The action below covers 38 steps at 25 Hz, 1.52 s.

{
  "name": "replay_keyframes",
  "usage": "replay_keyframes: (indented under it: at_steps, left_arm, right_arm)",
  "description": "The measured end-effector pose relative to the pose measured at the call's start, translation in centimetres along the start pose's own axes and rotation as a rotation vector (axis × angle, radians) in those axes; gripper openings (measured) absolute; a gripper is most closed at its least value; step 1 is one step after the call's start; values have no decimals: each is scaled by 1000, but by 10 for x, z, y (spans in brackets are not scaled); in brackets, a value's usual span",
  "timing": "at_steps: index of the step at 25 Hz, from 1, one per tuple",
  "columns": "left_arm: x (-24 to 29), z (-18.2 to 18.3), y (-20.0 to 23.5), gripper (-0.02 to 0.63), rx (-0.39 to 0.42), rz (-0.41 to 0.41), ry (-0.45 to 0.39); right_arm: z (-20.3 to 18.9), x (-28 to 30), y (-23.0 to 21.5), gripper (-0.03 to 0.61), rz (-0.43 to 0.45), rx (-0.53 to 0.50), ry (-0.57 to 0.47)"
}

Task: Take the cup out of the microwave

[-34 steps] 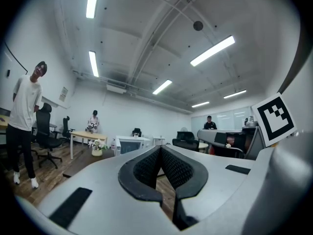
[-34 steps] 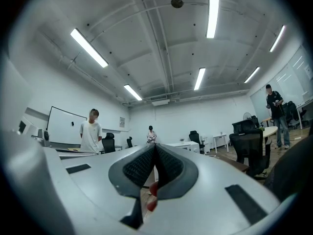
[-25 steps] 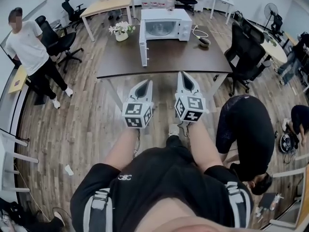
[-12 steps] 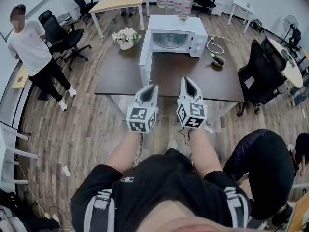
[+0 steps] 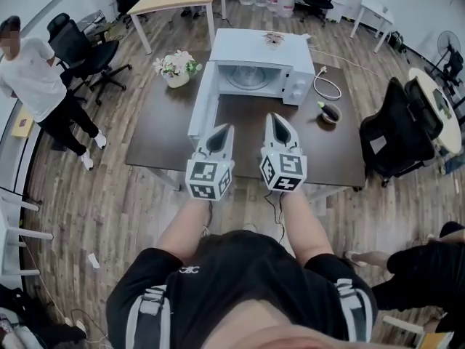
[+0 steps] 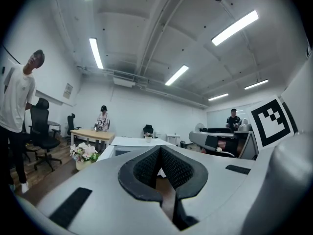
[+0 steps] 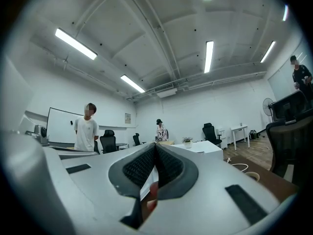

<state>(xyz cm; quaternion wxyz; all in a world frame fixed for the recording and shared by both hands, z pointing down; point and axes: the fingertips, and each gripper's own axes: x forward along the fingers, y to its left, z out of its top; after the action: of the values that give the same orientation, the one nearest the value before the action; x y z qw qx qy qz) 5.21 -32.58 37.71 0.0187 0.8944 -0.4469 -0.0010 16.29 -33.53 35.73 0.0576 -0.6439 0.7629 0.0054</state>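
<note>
A white microwave (image 5: 261, 49) stands at the back of a dark brown table (image 5: 156, 147), its door (image 5: 202, 111) swung open to the left. Its lit cavity (image 5: 251, 78) shows a round pale shape; I cannot make out a cup in it. My left gripper (image 5: 227, 128) and right gripper (image 5: 271, 116) are held side by side over the table's near half, pointing level at the microwave. Both are shut with nothing between the jaws. In the left gripper view the left gripper (image 6: 160, 148) hides most of the microwave (image 6: 134, 142). The right gripper (image 7: 155, 146) has the microwave (image 7: 205, 146) just to its right.
A pot of flowers (image 5: 174, 67) sits left of the microwave. A white cable (image 5: 327, 86) and a small dark bowl (image 5: 332, 113) lie to its right. A black chair (image 5: 396, 133) stands by the table's right end. A person (image 5: 33, 86) stands far left, another (image 5: 429, 275) crouches lower right.
The table and microwave have come much closer. Both grippers have moved forward from short of the table's edge to over its top, still shut. The crouching person has slid toward the lower right corner.
</note>
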Motion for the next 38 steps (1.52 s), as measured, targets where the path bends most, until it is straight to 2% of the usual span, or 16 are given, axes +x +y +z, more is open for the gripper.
replay_keyframes:
  at_steps: [9,10,11,12,13,17,26,30,34,38]
  left_arm:
    - [64,-15,37,2,-13,-13,44]
    - [70,-14,42,2,-13,-12,43]
    - [74,-13,47,2,-14,-8,43]
    - [77,-13,52,2,-15,-4,44]
    - [81,-13,55,2,-16,-1,45]
    - [98,-14,63,2,-18,7,53]
    - [148,-36,74,2,-46,31,79]
    - [170,-53,81,2,-44,36,100]
    - [183,-69,93,2,-81,52,113]
    - [196,-88,99,2,-89,59,122]
  right_arm:
    - [-25,78,-26,0,-46,-9,-7]
    - [-27,89,-27,41,-42,-6,-16]
    - [-31,99,-27,151,-30,4,-17]
    - [-37,109,-27,231,-18,17,-9]
    - [-44,119,-29,281,-8,29,4]
    - [-77,163,-43,380,15,32,80]
    - [-152,265,-75,433,41,-6,203]
    - [-186,300,-86,434,32,-35,244]
    - [-221,332,-96,433,19,-16,282]
    - [-251,361,-101,440,49,-35,323]
